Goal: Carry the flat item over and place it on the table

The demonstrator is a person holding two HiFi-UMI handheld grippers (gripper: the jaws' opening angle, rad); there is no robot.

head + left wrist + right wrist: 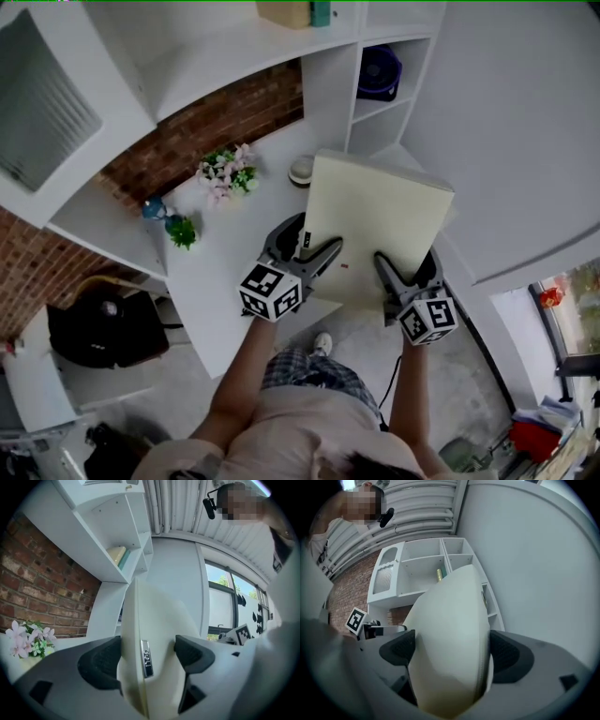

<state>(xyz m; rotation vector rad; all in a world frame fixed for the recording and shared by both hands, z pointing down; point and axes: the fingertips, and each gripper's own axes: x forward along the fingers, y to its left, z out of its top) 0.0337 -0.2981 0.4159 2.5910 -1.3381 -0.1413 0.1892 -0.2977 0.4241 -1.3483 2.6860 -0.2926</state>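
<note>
The left gripper (312,240) and right gripper (409,268) each clamp the closed cream laptop (380,223), held over the white surface (223,255); setting it down remains.

Head cam: above the person, facing steeply down past the torso. Mid range. The left gripper (312,242) and right gripper (408,264) sit mid-frame, and the whole cream flat rectangular panel (375,216) fits.

Gripper cams: each sits just behind its own jaws and looks along them. Very close, so the panel fills the centre. The fisheye catches the person's head at the top.

Overlap: all three see the panel, the white shelving unit (375,66) beyond the jaws, and the red brick wall (216,122). The left cam catches the right gripper's marker cube (243,632). The right cam catches the left gripper's marker cube (356,619).
</note>
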